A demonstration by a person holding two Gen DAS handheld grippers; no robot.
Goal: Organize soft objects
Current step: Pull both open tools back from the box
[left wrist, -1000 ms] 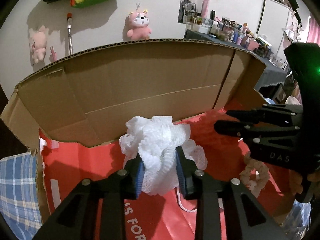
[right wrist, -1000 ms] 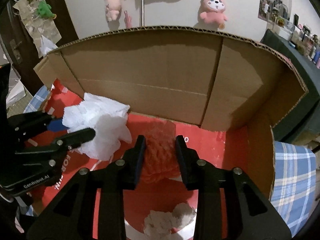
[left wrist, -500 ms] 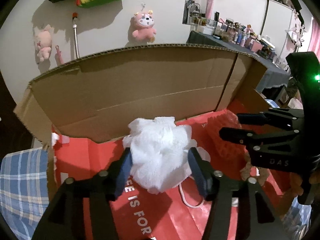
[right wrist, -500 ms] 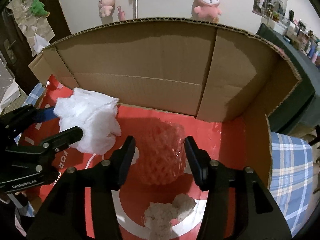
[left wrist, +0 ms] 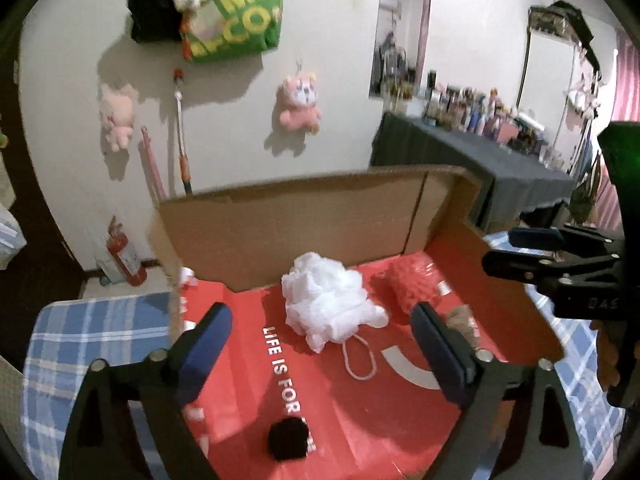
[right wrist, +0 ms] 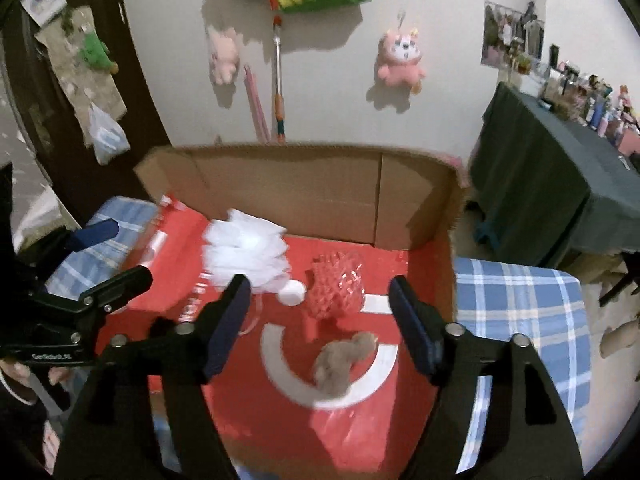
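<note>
Now, my readout:
Left tongs (left wrist: 320,332): spread wide, I hold nothing in them.
Right tongs (right wrist: 320,300): spread wide too, empty.
White pouf (left wrist: 326,300): on the red sheet (left wrist: 360,412) in the box (left wrist: 300,224), near its back wall.
Red mesh (left wrist: 416,284): just right of the pouf.
Tan scrunchie (right wrist: 344,360): nearer me, on the white ring.
Black pompom (left wrist: 289,438): at the sheet's near edge.

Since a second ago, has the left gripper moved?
Yes. The left gripper has let go of the white puff and drawn back and up from the cardboard wall, which now looks smaller.
</note>
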